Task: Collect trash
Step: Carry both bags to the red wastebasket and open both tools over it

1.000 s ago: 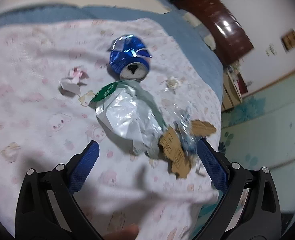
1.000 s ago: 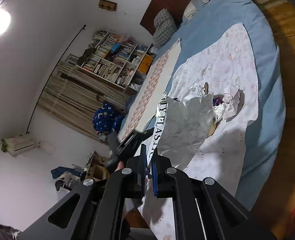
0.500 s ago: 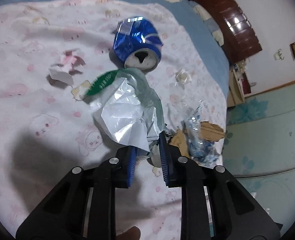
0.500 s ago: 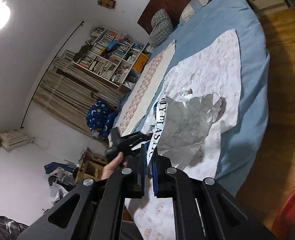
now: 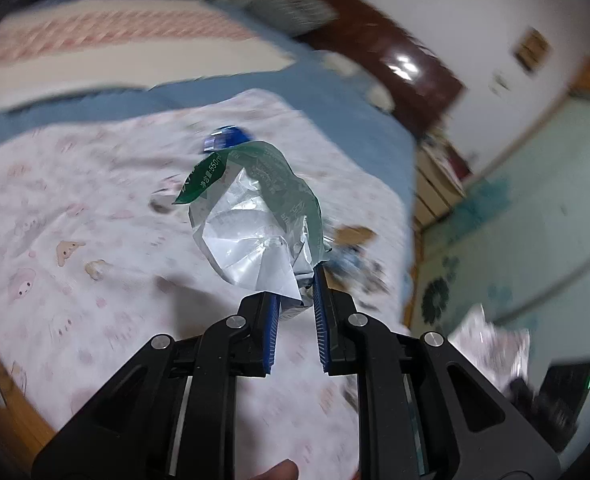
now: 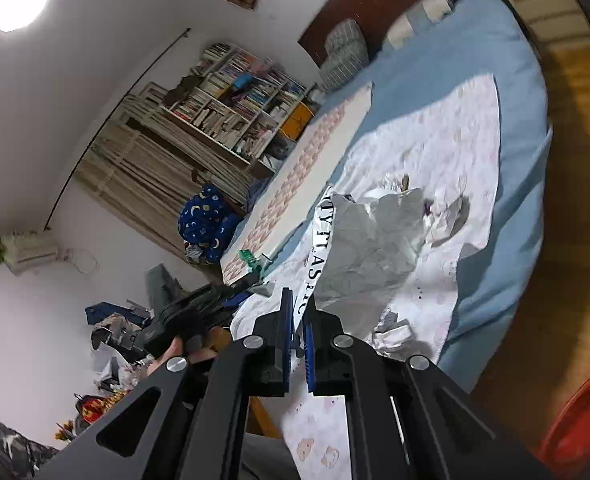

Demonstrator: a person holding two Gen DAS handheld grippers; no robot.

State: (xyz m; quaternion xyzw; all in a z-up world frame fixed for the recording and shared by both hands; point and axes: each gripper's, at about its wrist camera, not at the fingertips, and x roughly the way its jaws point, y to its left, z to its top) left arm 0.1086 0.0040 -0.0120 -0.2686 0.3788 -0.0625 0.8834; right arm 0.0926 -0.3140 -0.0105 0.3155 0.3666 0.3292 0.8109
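A crumpled silver wrapper with a green label (image 5: 255, 232) hangs above the bed. My left gripper (image 5: 295, 296) grips its lower corner, and the jaws are still closing on it. Behind it a crushed blue can (image 5: 227, 140) lies on the pink-printed sheet (image 5: 75, 240). Cardboard scraps and a clear wrapper (image 5: 353, 240) lie to the right. My right gripper (image 6: 298, 300) is shut on the rim of a white plastic bag with black lettering (image 6: 375, 248), holding it over the sheet. The left gripper (image 6: 215, 300), held by a hand (image 6: 171, 356), shows at the left of the right wrist view.
Crumpled paper (image 6: 447, 216) and small scraps (image 6: 395, 328) lie on the sheet near the bag. The blue bedspread (image 6: 475, 60) runs to a dark headboard with pillows. A red basket (image 6: 575, 420) stands on the wooden floor at lower right. Bookshelves (image 6: 235, 108) line the far wall.
My left gripper closed from wide open onto the silver wrapper and lifted it off the sheet. The right gripper stayed shut on the bag and shifted slightly.
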